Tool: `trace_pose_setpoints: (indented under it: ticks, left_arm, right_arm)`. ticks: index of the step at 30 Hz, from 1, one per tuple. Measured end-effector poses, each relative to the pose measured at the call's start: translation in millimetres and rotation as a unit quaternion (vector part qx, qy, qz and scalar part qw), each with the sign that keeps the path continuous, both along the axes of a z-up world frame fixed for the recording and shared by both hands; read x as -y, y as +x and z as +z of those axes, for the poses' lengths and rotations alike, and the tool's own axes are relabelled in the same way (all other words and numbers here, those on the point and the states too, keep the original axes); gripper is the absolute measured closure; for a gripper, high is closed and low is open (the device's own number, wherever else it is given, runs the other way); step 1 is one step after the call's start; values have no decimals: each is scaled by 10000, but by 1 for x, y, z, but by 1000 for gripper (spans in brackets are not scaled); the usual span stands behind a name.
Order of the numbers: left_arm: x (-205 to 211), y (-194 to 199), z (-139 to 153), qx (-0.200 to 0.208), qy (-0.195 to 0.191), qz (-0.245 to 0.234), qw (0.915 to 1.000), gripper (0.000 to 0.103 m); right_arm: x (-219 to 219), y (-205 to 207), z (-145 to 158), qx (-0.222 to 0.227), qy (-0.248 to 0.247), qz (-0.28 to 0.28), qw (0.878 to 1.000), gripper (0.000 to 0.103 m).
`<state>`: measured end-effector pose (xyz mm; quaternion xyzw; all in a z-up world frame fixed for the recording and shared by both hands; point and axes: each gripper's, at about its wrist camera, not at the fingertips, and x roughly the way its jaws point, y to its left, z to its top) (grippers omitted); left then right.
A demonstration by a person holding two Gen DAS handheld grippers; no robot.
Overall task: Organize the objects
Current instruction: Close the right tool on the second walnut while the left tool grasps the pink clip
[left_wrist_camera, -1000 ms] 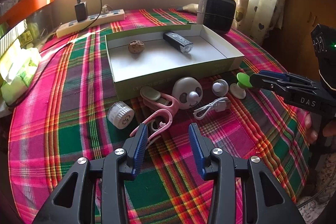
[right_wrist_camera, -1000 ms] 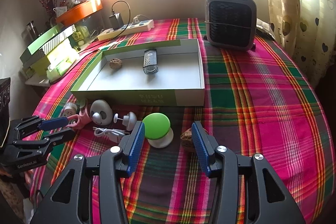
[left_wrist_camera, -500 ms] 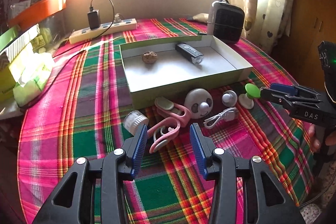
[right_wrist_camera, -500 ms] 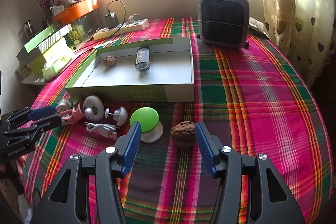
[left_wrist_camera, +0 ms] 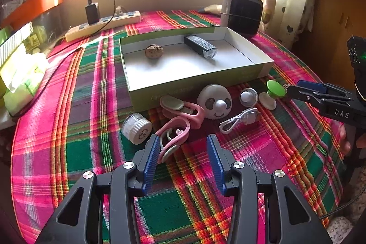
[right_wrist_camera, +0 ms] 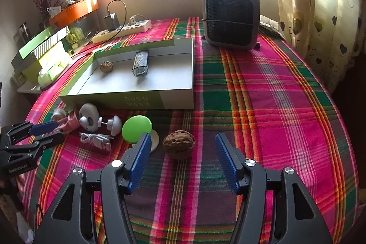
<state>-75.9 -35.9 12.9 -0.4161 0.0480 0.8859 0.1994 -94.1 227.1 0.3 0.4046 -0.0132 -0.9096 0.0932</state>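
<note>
A shallow green box [left_wrist_camera: 141,93] [right_wrist_camera: 128,98] on the plaid cloth holds a walnut [left_wrist_camera: 154,51] and a black bike light [left_wrist_camera: 201,46]. In front of it lie a pink clip [left_wrist_camera: 176,127], a white cap [left_wrist_camera: 136,128], a panda gadget [left_wrist_camera: 215,101], a white USB cable [left_wrist_camera: 238,120] and a green-topped knob [right_wrist_camera: 136,128]. My left gripper [left_wrist_camera: 183,148] is open, its left finger beside the pink clip. My right gripper [right_wrist_camera: 181,148] is open around a second walnut [right_wrist_camera: 178,144] lying on the cloth.
A dark heater [right_wrist_camera: 231,20] stands behind the box on the right. A power strip [left_wrist_camera: 103,24] with a plugged charger lies at the back left. Green boxes and packets [right_wrist_camera: 45,54] crowd the left shelf. Curtains hang on the right.
Both grippers have pulled back and widened. The right gripper has shifted right, so the second walnut now sits between its fingers instead of the green knob.
</note>
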Motion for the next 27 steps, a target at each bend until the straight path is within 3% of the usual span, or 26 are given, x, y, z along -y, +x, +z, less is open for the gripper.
trace_pose_setpoints:
  ticks: [8,15,27]
  left_arm:
    - [-3,7,1,274,303,-198,9990,62]
    - [-2,11,13,-125,152,11,9998,62]
    - [-5,-10,-6,178,-132,176,9996,62]
  right_arm:
    - [6,-5,-8,153,157,96,9997,44]
    - [5,-8,-13,251,113,77,9996,44]
    - [4,-15,-16,300,178,80,9994,44]
